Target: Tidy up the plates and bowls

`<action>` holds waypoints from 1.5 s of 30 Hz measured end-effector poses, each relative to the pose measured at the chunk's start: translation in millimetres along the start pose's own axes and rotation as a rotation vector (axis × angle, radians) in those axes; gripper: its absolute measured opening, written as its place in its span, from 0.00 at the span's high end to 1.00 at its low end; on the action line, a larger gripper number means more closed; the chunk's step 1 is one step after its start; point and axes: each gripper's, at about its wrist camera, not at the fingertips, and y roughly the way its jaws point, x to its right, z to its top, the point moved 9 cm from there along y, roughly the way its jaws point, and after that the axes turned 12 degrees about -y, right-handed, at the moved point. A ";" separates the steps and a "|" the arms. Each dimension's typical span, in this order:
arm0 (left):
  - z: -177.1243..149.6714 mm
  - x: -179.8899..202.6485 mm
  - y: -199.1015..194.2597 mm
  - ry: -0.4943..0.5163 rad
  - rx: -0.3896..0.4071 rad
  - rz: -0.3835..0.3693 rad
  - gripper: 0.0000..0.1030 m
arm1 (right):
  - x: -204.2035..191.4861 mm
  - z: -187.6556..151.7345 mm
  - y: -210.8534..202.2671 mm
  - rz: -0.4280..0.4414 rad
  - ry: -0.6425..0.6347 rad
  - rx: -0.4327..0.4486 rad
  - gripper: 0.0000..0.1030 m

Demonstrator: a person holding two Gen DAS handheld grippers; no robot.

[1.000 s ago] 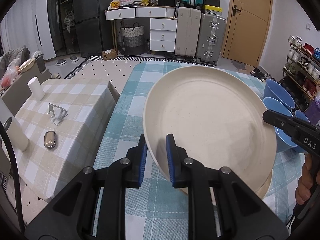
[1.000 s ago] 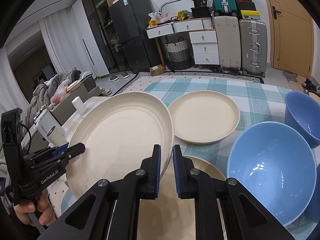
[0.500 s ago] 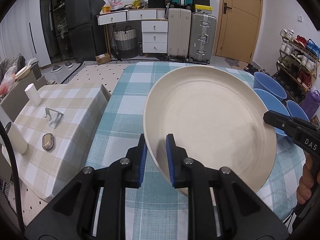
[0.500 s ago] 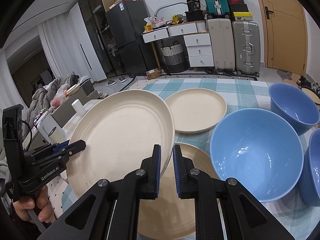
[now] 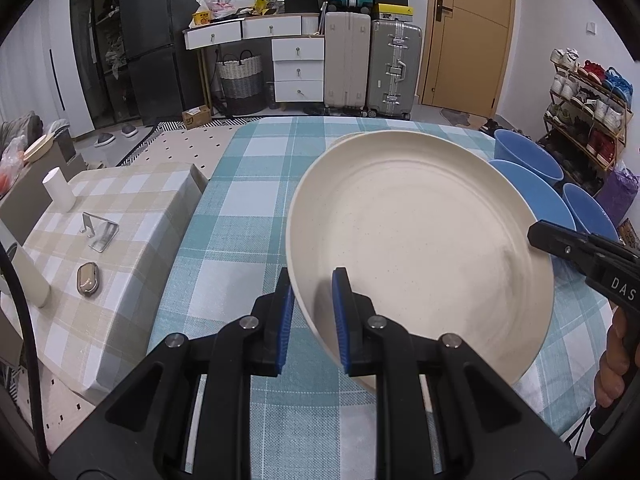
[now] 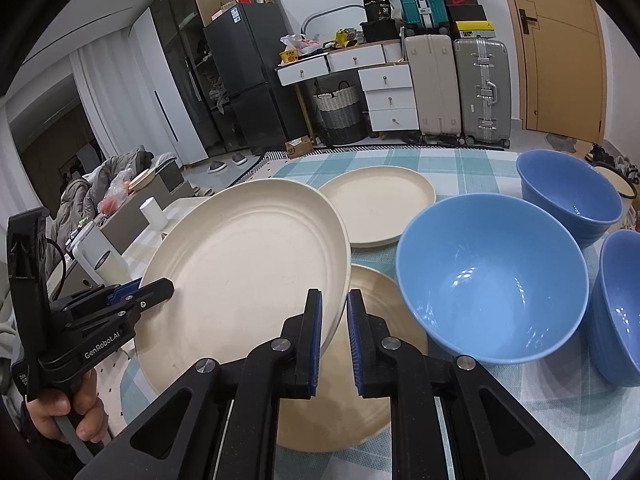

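A large cream plate (image 5: 416, 232) is held up off the table, tilted. My left gripper (image 5: 313, 312) is shut on its near-left rim. My right gripper (image 6: 334, 332) is shut on the opposite rim of the same plate (image 6: 244, 276); in the left wrist view it (image 5: 538, 236) shows at the plate's right edge. Below it a tan plate (image 6: 372, 304) lies on the table. A second cream plate (image 6: 380, 204) lies further back. Three blue bowls stand on the right: a big one (image 6: 492, 276), one behind (image 6: 568, 196), one at the edge (image 6: 620, 304).
The table has a teal checked cloth (image 5: 248, 216). To the left stands a lower table with a beige checked cloth (image 5: 116, 216) that bears a white cup (image 5: 58, 190), a metal stand (image 5: 100, 232) and a small metal case (image 5: 88, 284). Suitcases and drawers stand at the back wall.
Both grippers have lifted the large cream plate higher and drawn it back toward me. The tan plate under it now shows more. Both grips are unchanged.
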 end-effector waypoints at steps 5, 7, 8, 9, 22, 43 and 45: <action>-6.5 2.7 3.3 0.003 -0.013 -0.009 0.84 | 3.0 -7.0 -5.0 -0.002 0.007 -0.005 0.86; -9.3 4.0 4.2 0.005 -0.016 -0.011 0.84 | 3.1 -9.7 -6.1 -0.004 0.010 -0.008 0.86; -10.9 4.2 4.8 0.005 -0.019 -0.013 0.84 | 3.9 -10.5 -6.3 -0.004 0.010 -0.009 0.86; -12.4 4.6 5.0 0.006 -0.023 -0.014 0.84 | 4.0 -11.7 -6.6 -0.005 0.011 -0.011 0.86; -23.5 2.2 19.3 0.019 -0.049 -0.007 0.85 | 6.1 -31.4 -5.9 -0.010 0.016 -0.036 0.86; -42.9 7.8 56.7 0.039 -0.093 -0.007 0.84 | 16.0 -58.4 11.2 -0.042 0.035 -0.089 0.86; -43.0 9.6 59.9 0.044 -0.093 -0.004 0.84 | 16.8 -59.3 12.4 -0.050 0.033 -0.092 0.86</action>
